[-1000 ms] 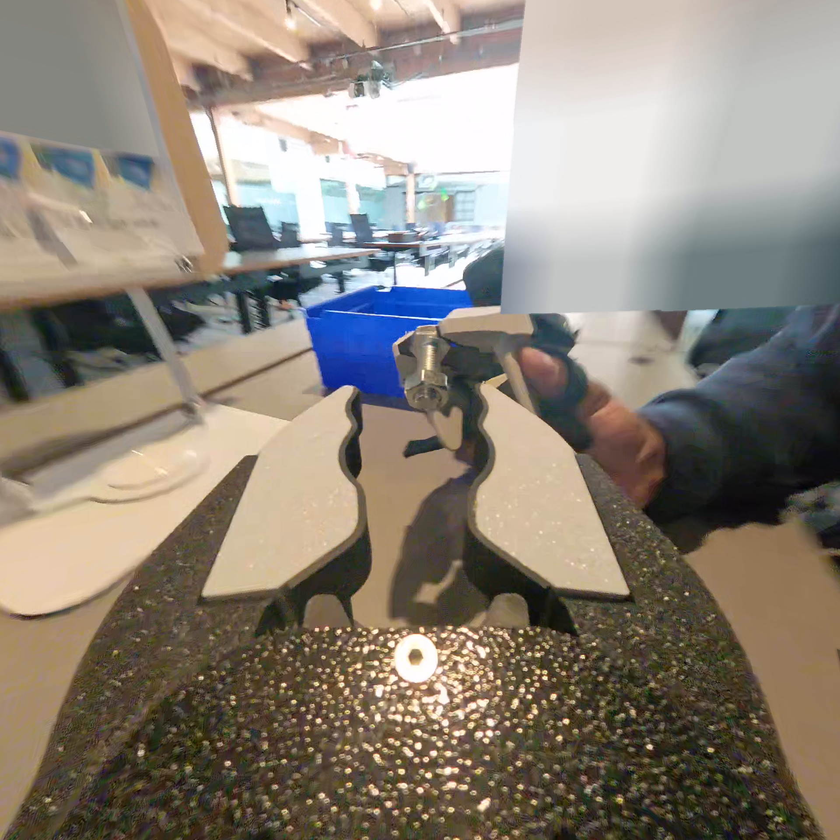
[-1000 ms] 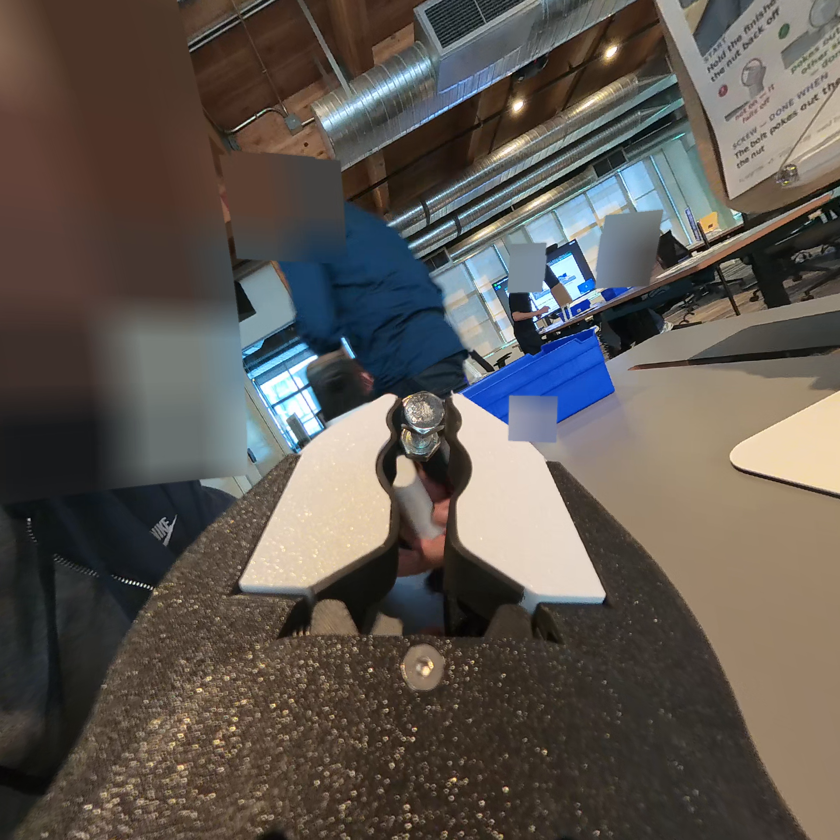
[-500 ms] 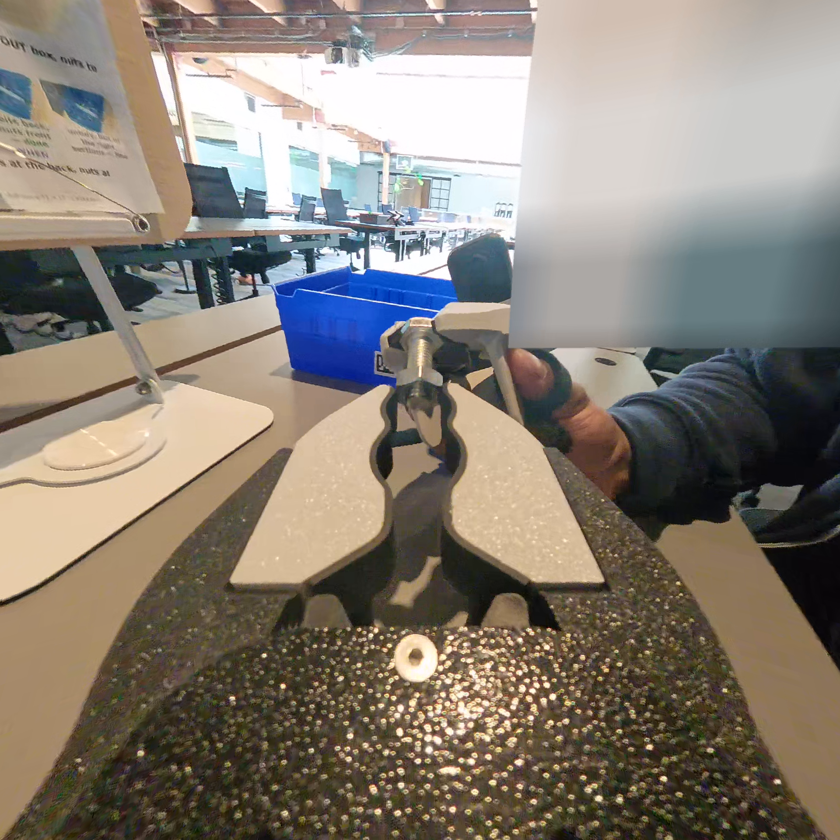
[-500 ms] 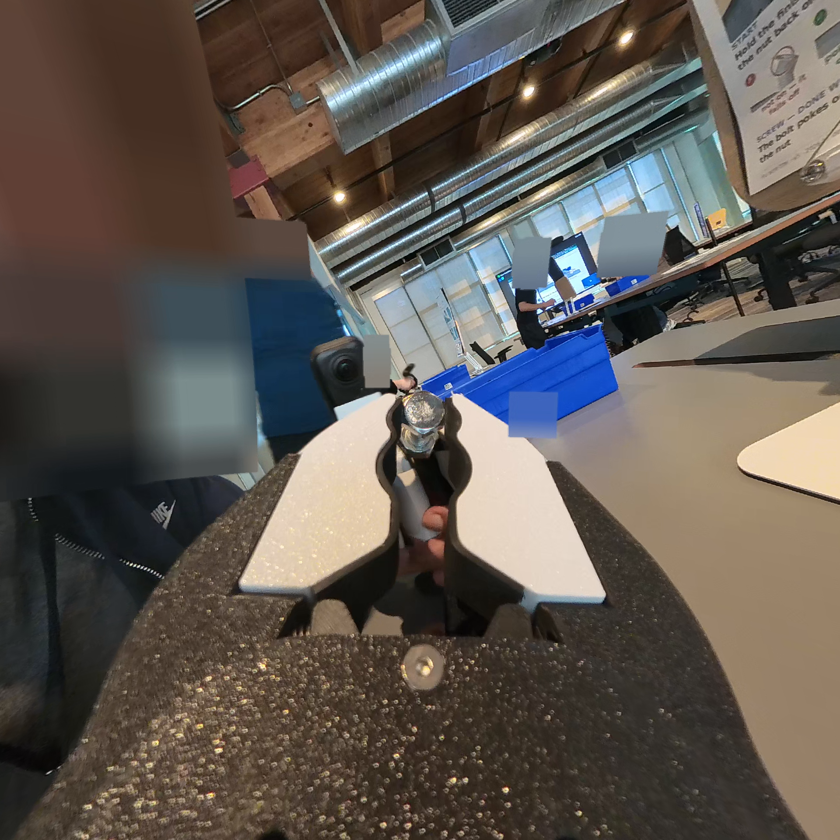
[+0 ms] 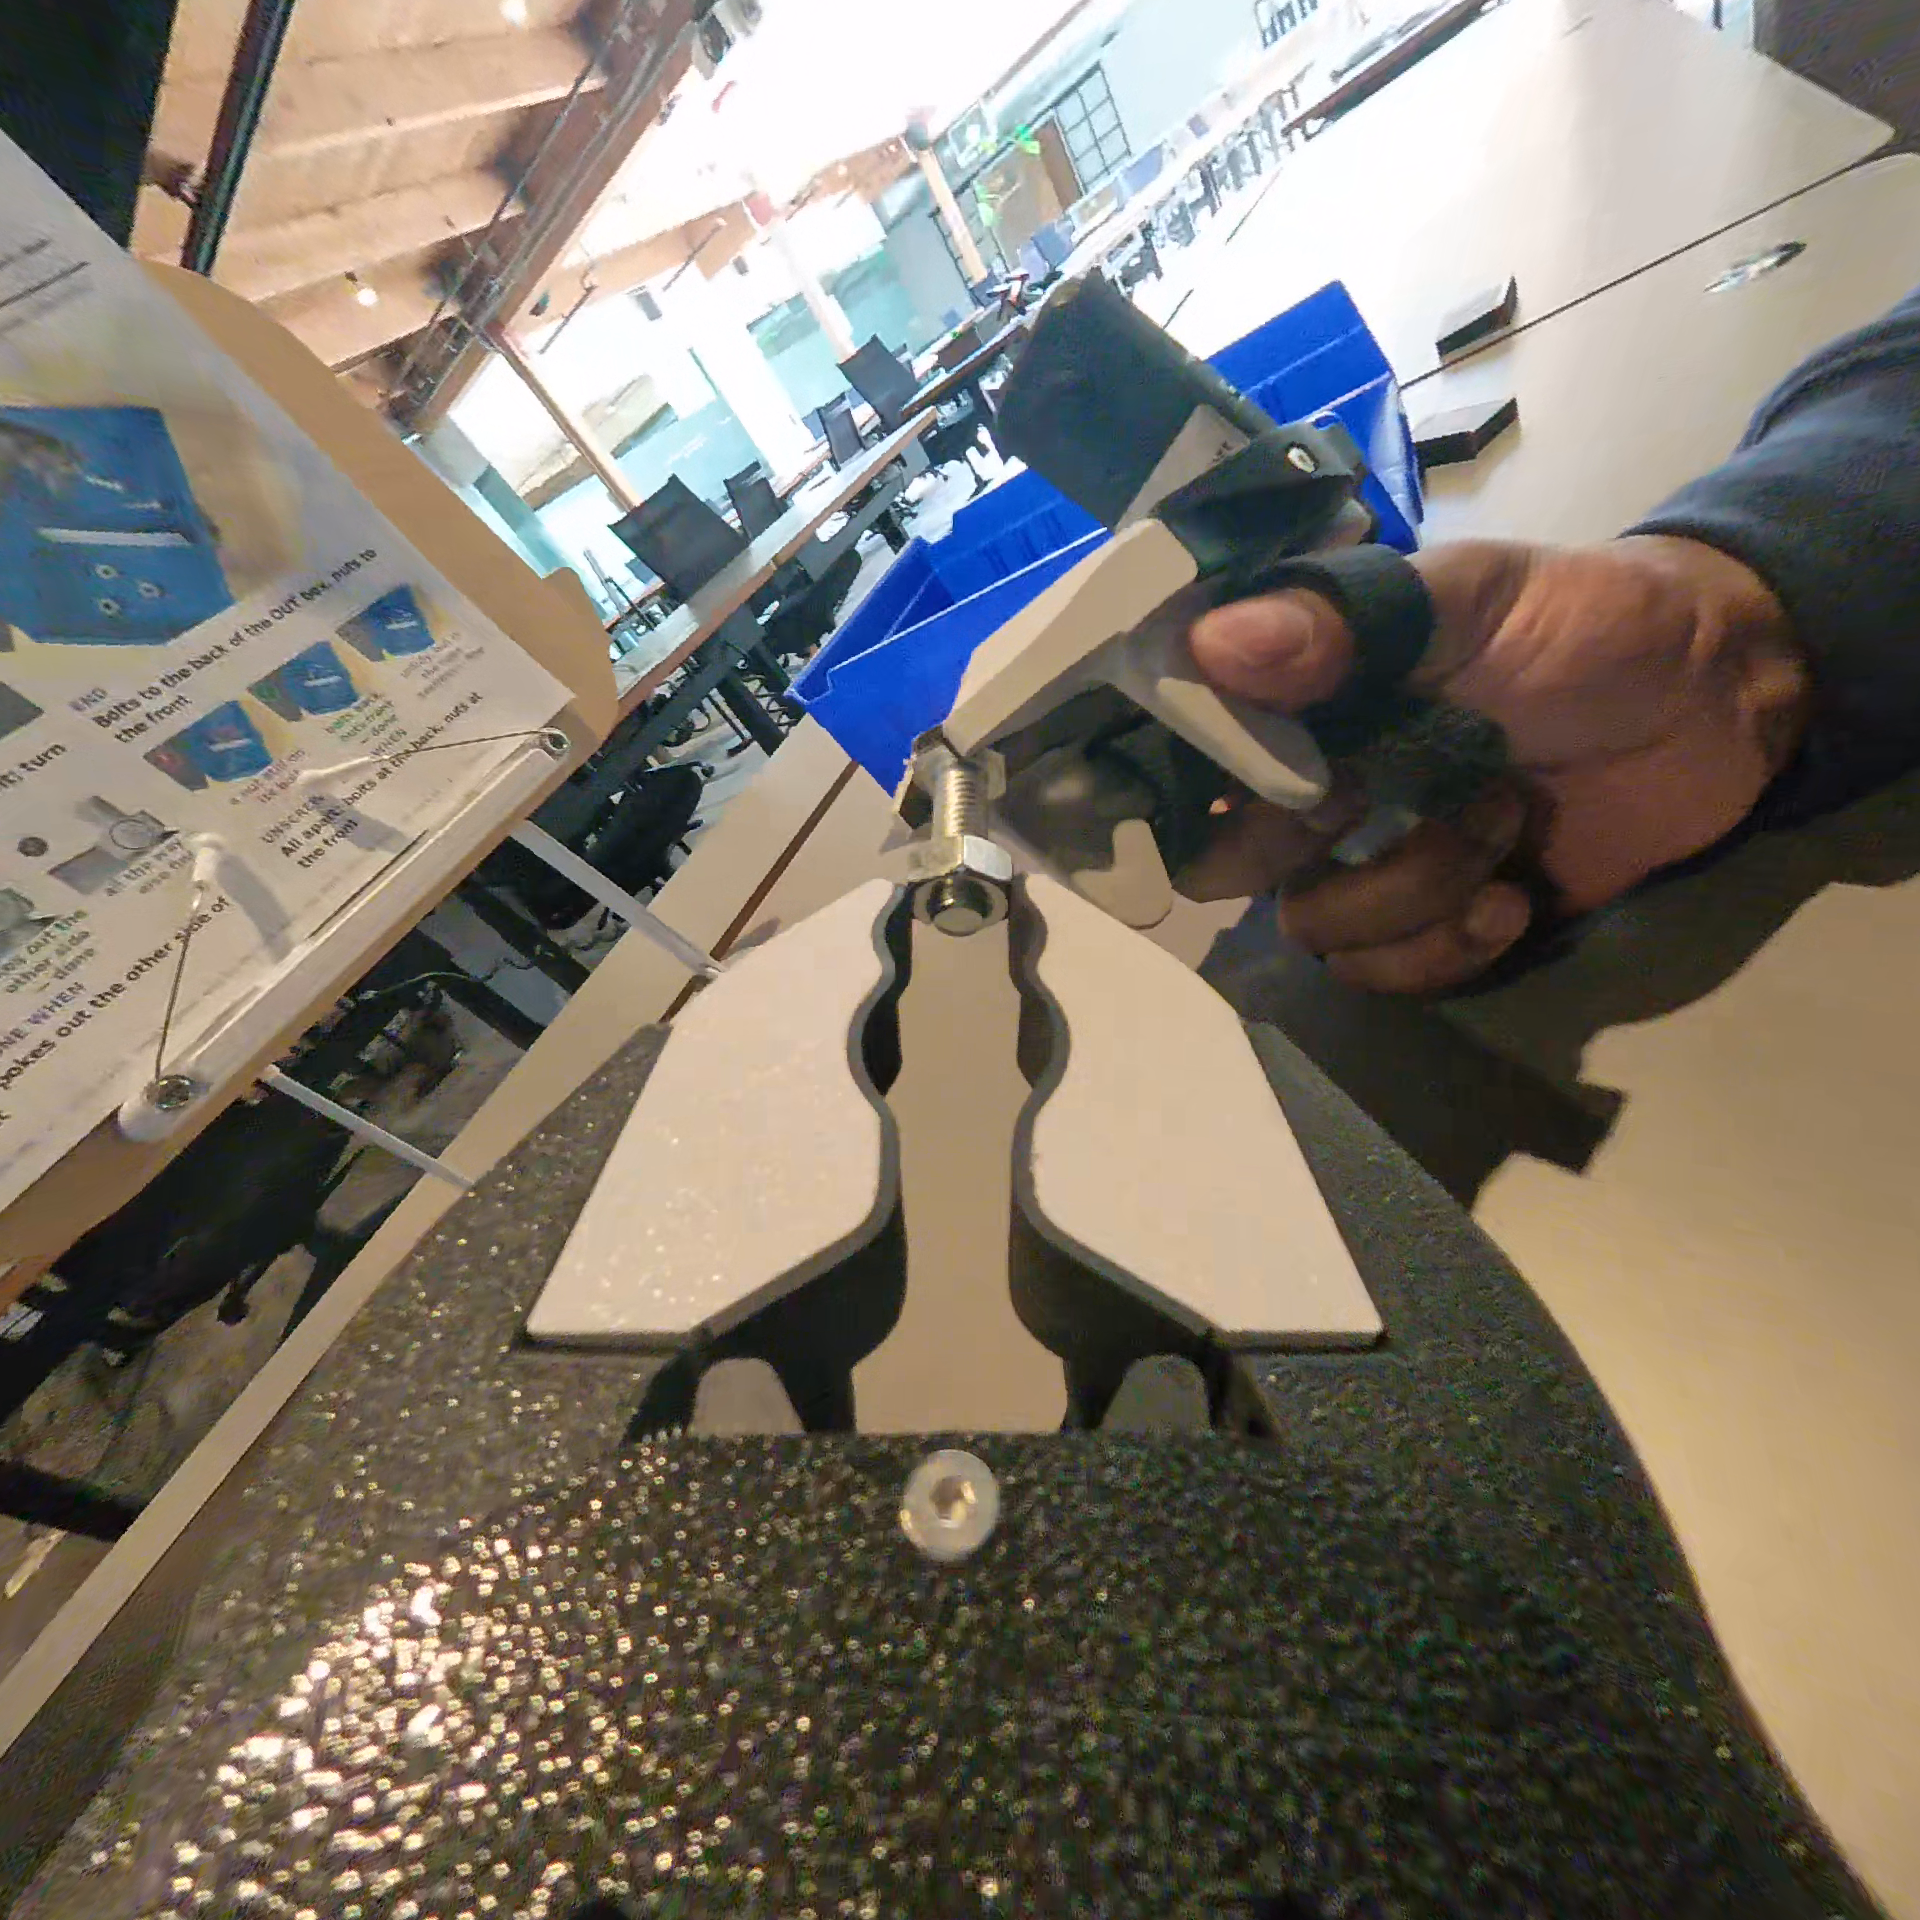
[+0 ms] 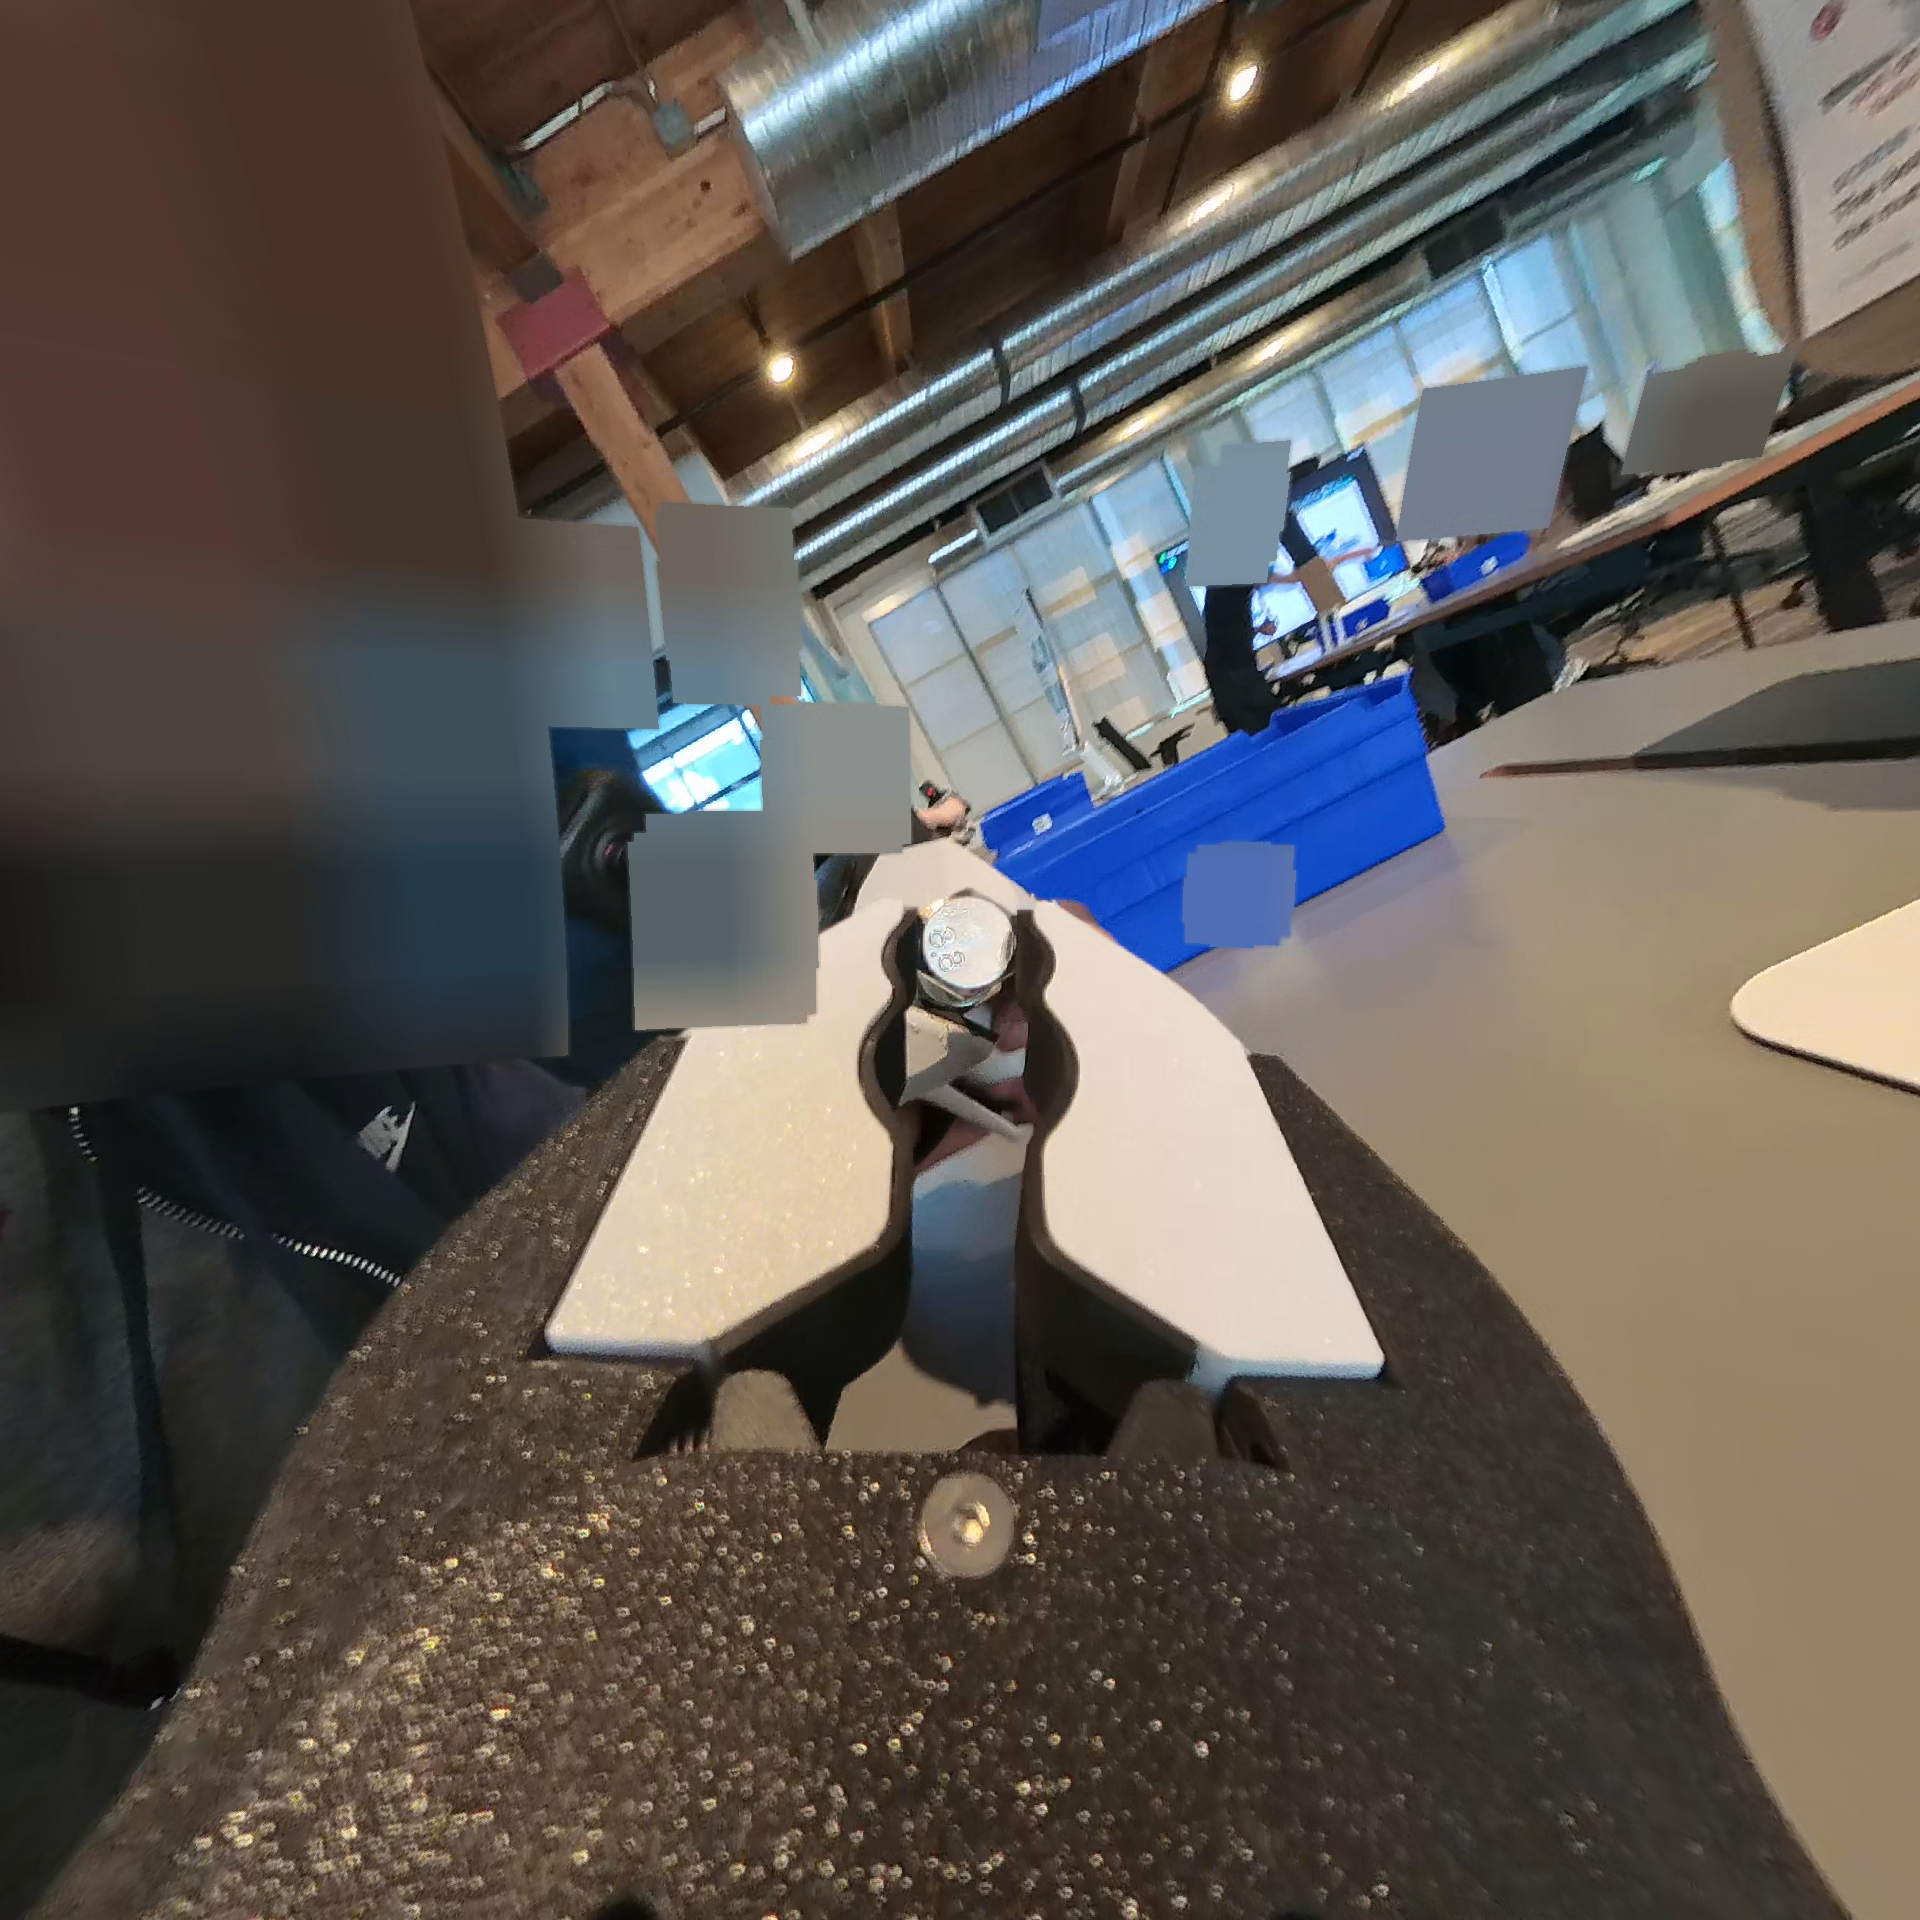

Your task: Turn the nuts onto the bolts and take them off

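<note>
A steel bolt [image 5: 954, 795] carries a hex nut [image 5: 958, 858] near its threaded end. In the left wrist view, my left gripper [image 5: 958, 906] is shut on the nut, its white fingertips on either side of it. The right gripper [image 5: 951, 764], held by a hand [image 5: 1579, 717], clamps the bolt's head end from above right. In the right wrist view, my right gripper [image 6: 966, 940] is shut on the bolt, whose round head [image 6: 966, 948] faces the camera. A white finger [image 6: 951, 1055] of the left gripper shows through the gap below the head. The bolt is held in the air above the table [image 5: 1662, 1299].
A blue bin [image 5: 925, 644] stands on the table behind the bolt and also shows in the right wrist view [image 6: 1247, 800]. An instruction sheet on a tilted stand [image 5: 239, 727] is at the left. A white base plate [image 6: 1849, 1003] lies at the right. A person's dark jacket [image 6: 208, 1299] is close at the left. The grippers are tip to tip, or close to it. Both grippers' tips are roughly 20 centimetres from the white base plate [image 6: 1849, 1003].
My left gripper came up to the nut, closed on it, then rolled, so its view now tilts. My right gripper kept its hold on the bolt.
</note>
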`<control>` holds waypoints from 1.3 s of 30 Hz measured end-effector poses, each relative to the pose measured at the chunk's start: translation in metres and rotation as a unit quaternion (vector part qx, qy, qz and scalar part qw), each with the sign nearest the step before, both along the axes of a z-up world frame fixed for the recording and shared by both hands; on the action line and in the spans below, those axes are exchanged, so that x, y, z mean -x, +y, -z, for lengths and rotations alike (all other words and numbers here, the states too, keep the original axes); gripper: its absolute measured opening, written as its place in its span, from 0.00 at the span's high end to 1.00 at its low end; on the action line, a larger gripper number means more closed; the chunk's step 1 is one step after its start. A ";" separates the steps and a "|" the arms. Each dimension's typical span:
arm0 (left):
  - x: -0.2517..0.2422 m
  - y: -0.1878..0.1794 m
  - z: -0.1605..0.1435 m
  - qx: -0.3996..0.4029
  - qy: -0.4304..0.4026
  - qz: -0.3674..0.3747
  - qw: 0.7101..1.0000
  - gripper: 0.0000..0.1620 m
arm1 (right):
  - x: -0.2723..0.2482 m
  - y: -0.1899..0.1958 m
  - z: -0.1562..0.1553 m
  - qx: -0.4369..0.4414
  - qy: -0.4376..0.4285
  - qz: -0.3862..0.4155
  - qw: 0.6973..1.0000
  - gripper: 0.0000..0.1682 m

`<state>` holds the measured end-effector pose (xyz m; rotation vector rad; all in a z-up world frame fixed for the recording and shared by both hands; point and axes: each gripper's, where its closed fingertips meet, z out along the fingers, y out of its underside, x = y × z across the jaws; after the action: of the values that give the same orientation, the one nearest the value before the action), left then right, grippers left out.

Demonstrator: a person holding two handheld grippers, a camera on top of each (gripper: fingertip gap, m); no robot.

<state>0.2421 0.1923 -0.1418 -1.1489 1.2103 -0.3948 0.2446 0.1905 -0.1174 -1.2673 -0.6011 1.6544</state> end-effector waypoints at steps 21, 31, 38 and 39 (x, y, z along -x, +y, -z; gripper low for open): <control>0.009 -0.009 0.011 0.076 0.035 0.067 0.994 0.89 | 0.010 -0.012 0.012 -0.015 -0.064 -0.074 0.995 0.90; 0.008 -0.011 0.013 0.080 0.038 0.070 0.994 0.89 | 0.008 -0.012 0.012 -0.031 -0.075 -0.071 0.994 0.89; 0.008 -0.010 0.013 0.081 0.036 0.068 0.994 0.89 | 0.008 -0.013 0.013 -0.037 -0.083 -0.072 0.993 0.87; 0.008 -0.010 0.013 0.081 0.036 0.068 0.994 0.89 | 0.008 -0.013 0.013 -0.038 -0.085 -0.071 0.993 0.87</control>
<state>0.2337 0.1822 -0.1547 -1.2315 1.3425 -0.5677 0.2365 0.1778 -0.1306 -1.3440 -0.8687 1.6320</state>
